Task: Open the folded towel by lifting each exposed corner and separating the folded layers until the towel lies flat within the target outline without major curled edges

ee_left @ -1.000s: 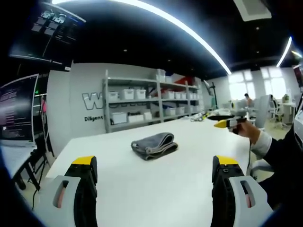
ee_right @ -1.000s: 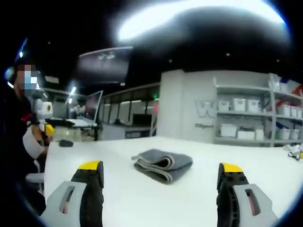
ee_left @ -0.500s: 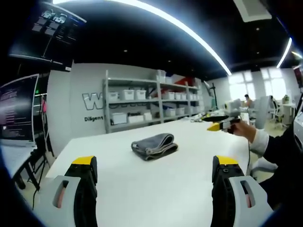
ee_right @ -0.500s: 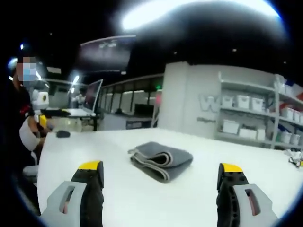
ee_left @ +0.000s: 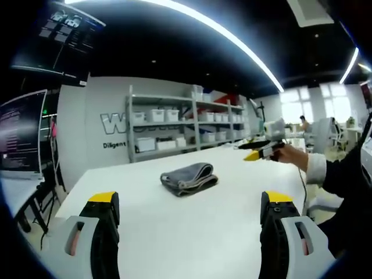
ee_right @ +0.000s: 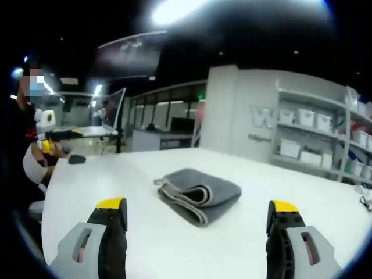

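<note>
Both tongs gape wide, nothing gripped. Left tongs (ee_left: 189, 203) and right tongs (ee_right: 197, 212) hang above the white tabletop (ee_left: 192, 232), well short of the folded grey towel with pale edging (ee_left: 189, 177). Towel lies mid-tabletop, layers stacked, folded edges facing me in the right gripper view (ee_right: 197, 195). In the left gripper view my right tongs (ee_left: 258, 152) come in from the right, held in my hand (ee_left: 290, 156), off to the towel's side. Nothing lies between either tongs and the towel. Grey metal shelving with white bins (ee_left: 186, 125) stands behind the tabletop. Small dark oval object (ee_right: 76, 158) sits at the far tabletop edge; dark monitor (ee_right: 113, 113) behind it.
</note>
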`<action>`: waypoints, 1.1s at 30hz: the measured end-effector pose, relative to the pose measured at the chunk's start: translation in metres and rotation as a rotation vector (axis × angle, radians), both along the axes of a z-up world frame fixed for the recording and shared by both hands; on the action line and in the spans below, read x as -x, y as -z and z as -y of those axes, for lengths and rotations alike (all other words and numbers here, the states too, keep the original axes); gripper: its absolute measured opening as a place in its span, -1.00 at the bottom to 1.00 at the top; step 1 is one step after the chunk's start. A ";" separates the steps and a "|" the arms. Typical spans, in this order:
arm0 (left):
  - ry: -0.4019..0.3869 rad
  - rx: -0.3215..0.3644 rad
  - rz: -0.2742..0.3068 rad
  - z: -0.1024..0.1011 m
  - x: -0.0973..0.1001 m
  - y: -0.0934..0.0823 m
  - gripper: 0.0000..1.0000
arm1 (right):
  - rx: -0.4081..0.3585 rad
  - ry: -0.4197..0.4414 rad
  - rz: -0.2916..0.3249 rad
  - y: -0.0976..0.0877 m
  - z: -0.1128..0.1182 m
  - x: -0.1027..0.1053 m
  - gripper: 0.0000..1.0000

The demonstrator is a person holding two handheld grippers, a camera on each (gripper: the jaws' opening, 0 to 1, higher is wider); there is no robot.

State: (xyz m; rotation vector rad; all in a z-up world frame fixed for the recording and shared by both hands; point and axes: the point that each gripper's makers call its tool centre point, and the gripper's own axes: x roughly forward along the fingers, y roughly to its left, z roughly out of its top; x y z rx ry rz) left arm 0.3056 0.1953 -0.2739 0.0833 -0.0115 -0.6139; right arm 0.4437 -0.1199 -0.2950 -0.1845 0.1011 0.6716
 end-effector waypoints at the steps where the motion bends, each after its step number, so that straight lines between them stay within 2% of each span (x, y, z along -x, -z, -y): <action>1: -0.001 0.000 0.000 0.000 0.000 0.000 0.99 | 0.008 -0.002 -0.007 0.001 0.000 -0.001 0.99; 9: -0.009 0.006 -0.001 -0.003 -0.001 -0.001 0.99 | 0.079 -0.013 -0.041 0.011 -0.007 -0.014 0.99; 17: -0.003 -0.002 -0.009 0.001 0.000 0.002 0.99 | 0.069 -0.018 -0.094 0.015 -0.008 -0.026 0.99; 25: -0.008 0.000 -0.013 -0.002 -0.003 0.002 0.99 | 0.095 -0.014 -0.107 0.013 -0.007 -0.040 0.98; 33: 0.000 -0.002 -0.015 0.003 -0.003 0.003 0.99 | 0.111 -0.003 -0.113 0.023 -0.011 -0.058 0.97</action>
